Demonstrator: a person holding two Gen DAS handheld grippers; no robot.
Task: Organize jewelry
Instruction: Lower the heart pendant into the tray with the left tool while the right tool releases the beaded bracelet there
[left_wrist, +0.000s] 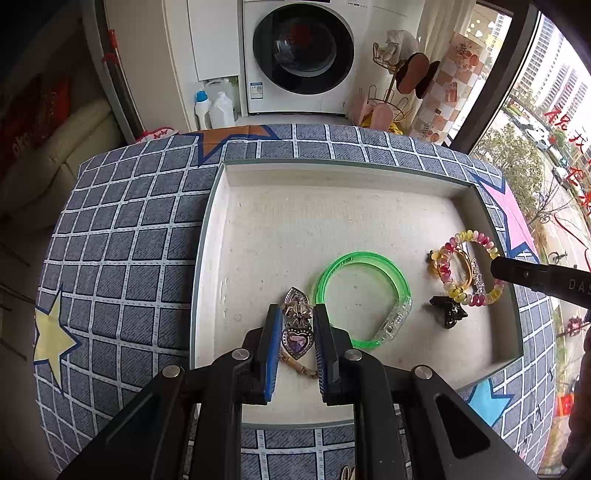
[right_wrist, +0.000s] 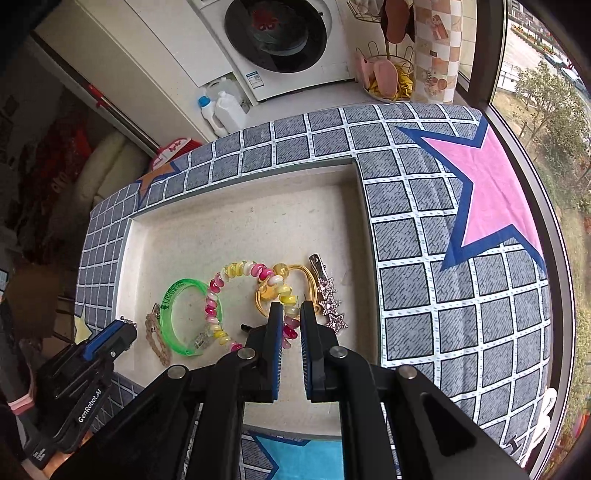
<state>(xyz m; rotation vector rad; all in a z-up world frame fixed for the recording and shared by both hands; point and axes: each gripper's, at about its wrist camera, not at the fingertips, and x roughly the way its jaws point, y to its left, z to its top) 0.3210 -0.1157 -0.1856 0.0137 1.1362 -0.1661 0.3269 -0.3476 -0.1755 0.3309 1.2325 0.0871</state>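
OK, left gripper (left_wrist: 294, 325) pinches the heart-stone hair clip (left_wrist: 296, 325), right gripper (right_wrist: 291, 320) pinches the spiral hair tie (right_wrist: 236, 295) — lower both into the tray (left_wrist: 332, 173) gently.

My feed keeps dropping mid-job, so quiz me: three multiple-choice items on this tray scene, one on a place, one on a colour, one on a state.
1. Where does the bangle lie?
A. inside the tray
B. on the checked cloth
C. on the floor

2. What colour is the bangle?
A. red
B. green
C. black

3. What is the left hand-held gripper doing?
A. standing wide open over bare tray
B. closed on the heart-stone piece
C. holding the bead bracelet

Answers:
1. A, it rests on the tray's pale floor within the rim.
2. B, it is clear bright green.
3. B, the piece with the purple heart sits clamped between the blue pads.
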